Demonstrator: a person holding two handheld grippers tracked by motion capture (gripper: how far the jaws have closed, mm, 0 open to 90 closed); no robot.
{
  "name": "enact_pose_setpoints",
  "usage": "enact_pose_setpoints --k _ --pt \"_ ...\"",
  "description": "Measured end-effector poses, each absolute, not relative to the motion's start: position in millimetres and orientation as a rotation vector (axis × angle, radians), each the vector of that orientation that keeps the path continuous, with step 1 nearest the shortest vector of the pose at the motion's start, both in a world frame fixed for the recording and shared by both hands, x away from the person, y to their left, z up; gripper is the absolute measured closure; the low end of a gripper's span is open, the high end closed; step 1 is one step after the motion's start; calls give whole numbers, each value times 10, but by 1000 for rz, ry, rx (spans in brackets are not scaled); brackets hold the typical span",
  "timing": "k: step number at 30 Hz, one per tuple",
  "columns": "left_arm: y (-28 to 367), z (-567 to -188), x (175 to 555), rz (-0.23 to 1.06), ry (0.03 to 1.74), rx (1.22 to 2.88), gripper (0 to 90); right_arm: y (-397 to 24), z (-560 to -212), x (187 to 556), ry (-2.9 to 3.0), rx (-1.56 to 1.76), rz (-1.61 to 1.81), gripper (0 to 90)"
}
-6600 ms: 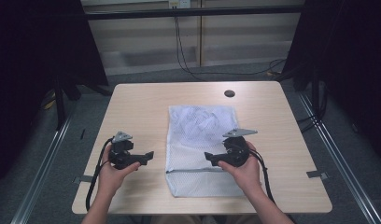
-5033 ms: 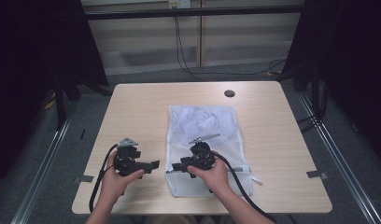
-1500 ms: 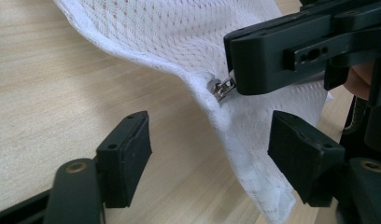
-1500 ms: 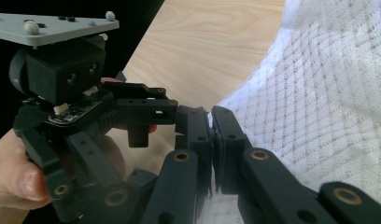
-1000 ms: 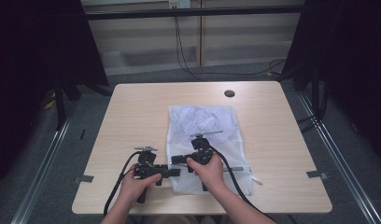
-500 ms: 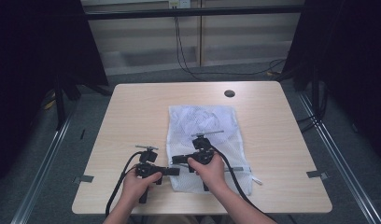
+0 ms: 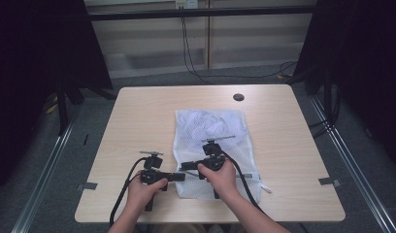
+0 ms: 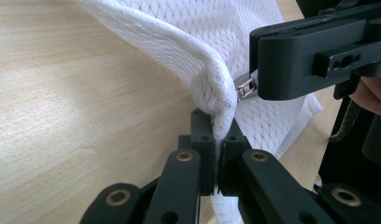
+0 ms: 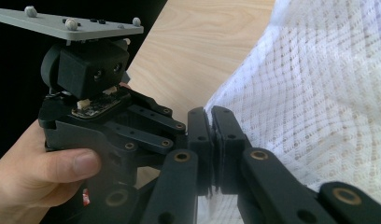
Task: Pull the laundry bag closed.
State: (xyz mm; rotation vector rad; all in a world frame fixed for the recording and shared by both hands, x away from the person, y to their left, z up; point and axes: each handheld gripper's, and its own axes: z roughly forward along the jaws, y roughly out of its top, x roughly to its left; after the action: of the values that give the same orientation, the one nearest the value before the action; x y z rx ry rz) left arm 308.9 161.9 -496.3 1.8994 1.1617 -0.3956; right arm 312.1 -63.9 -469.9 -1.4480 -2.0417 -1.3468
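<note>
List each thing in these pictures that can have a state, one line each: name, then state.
Mesh bag: flat on the table, near-left edge lifted and pinched.
Zipper pull: clamped by the right gripper.
Left gripper: shut on the bag's edge; jaws have just been closing.
Right gripper: shut on the zipper pull.
Table: bare wood around the bag.

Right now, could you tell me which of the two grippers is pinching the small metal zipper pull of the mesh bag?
The right gripper has the zipper pull; the left gripper is clamped on the white fabric edge of the mesh bag just beside it.
</note>
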Motion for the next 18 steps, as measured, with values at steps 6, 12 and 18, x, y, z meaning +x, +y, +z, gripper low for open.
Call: enact_pose_setpoints --k 6,12,18 --pt "1627 -4956 3089 -387 1168 1893 883 -660 -4695 3118 -2040 -1451 -1347 871" --pt "1642 -4949 3090 -368 1166 1897 883 -702 -4711 3126 -2021 -1454 -1343 871" --pt "1655 -4938 3089 -377 1174 1879 883 -741 -4715 3127 -2016 -1463 -1342 871"
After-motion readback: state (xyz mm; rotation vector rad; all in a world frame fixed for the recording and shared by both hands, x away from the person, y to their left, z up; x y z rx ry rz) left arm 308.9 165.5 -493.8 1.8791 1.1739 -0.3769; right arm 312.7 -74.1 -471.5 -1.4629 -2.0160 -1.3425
